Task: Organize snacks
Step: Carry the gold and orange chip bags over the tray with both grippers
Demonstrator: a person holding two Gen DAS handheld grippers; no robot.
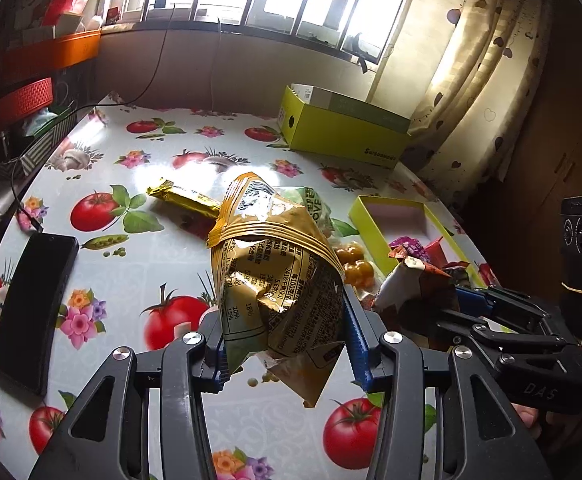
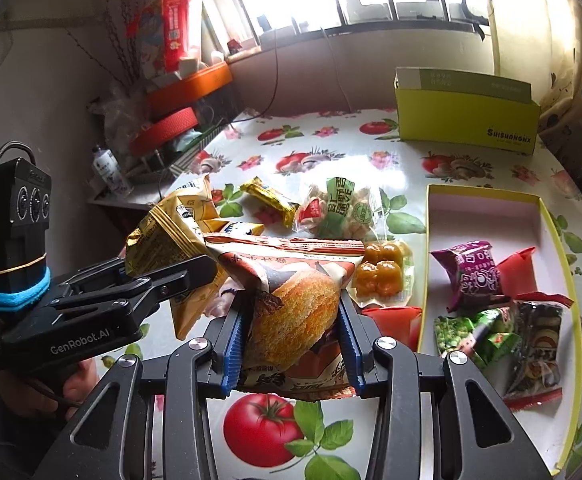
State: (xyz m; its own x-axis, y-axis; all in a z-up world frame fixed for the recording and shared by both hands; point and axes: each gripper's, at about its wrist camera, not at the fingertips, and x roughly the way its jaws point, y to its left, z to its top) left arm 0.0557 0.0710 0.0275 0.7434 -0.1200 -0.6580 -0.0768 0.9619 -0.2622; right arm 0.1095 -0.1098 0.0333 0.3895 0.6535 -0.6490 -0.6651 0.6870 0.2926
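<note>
My left gripper is shut on a crumpled gold snack bag, lifted off the table. Pinched between the blue pads of my right gripper is a red-and-white packet with a bread picture, also held in the air. Each gripper shows in the other's view: the left gripper with the gold bag, the right gripper with its packet. A shallow yellow-green tray on the right holds several small snacks. Loose on the table lie a gold bar, a clear nut bag and an orange candy pack.
A black phone lies near the table's left edge with a cable running past it. A tall yellow-green box stands at the back right. A shelf with orange baskets crowds the left side. A red packet lies beside the tray.
</note>
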